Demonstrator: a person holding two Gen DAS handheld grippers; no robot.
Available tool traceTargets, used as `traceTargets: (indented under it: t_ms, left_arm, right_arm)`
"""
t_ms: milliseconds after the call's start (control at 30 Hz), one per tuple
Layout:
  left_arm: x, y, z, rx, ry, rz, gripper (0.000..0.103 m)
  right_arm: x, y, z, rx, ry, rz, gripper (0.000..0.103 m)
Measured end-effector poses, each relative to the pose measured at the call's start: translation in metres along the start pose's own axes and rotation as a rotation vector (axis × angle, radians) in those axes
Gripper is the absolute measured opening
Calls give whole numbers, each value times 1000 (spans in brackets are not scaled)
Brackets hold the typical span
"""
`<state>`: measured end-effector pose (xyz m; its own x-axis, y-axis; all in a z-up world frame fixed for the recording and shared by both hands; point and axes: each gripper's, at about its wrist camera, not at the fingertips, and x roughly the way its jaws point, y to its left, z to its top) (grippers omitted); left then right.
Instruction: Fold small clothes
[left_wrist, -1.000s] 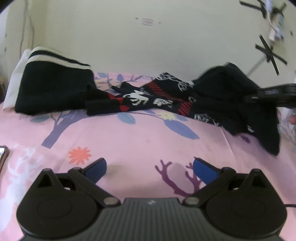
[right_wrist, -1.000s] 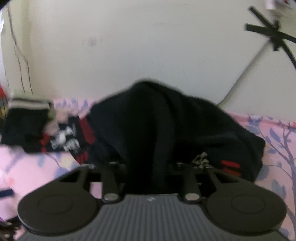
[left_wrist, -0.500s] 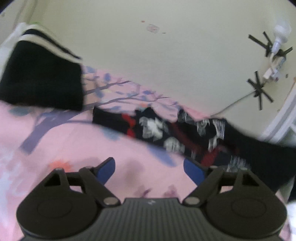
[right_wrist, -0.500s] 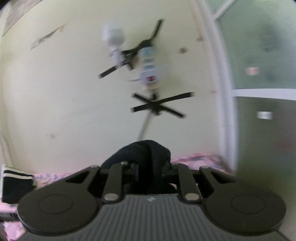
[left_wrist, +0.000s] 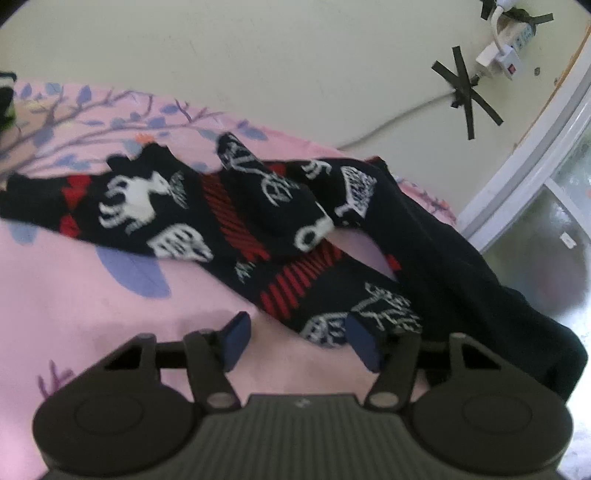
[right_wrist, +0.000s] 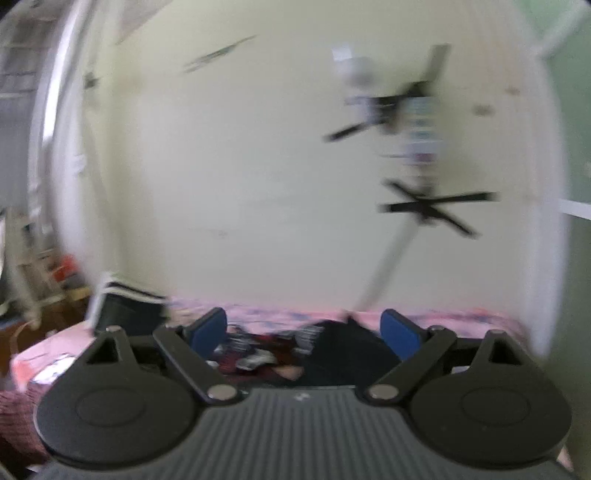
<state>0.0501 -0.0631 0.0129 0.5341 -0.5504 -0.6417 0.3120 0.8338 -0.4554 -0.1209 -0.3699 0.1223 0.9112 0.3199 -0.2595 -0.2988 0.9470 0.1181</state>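
The black garment printed in white and red (left_wrist: 258, 229) is lying stretched diagonally, upper left to lower right, across the pink floral bed sheet (left_wrist: 92, 295). Its right end is being cut off behind the left gripper (left_wrist: 295, 341), which is spread open and empty. The right gripper (right_wrist: 304, 332) is likewise being held open, its view blurred.

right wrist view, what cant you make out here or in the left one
- Right wrist view: motion blur smears the patterned garment between the open right gripper fingers.
- Left wrist view: the garment's near edge is hidden behind the open left gripper.
- Left wrist view: dark object cut off at left edge.
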Motion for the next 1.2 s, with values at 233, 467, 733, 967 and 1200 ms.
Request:
traceTargets:
  t_ms: [233, 467, 733, 967, 1200]
  left_arm:
    - [-55, 18, -26, 6, -64, 31, 62]
    - [-89, 27, -20, 29, -92, 76, 65]
    - [-13, 4, 19, 20, 18, 17, 83]
    - [44, -26, 38, 3, 93, 11, 30]
    - [13, -6, 56, -111, 5, -96, 9]
  right_arm:
    - [200, 42, -24, -73, 291, 73, 68]
    - [297, 5, -37, 126, 465, -7, 5]
    - [106, -75, 107, 221, -83, -213, 4]
    - [-31, -103, 157, 261, -362, -369, 0]
    - [-38, -81, 160, 167, -252, -360, 0]
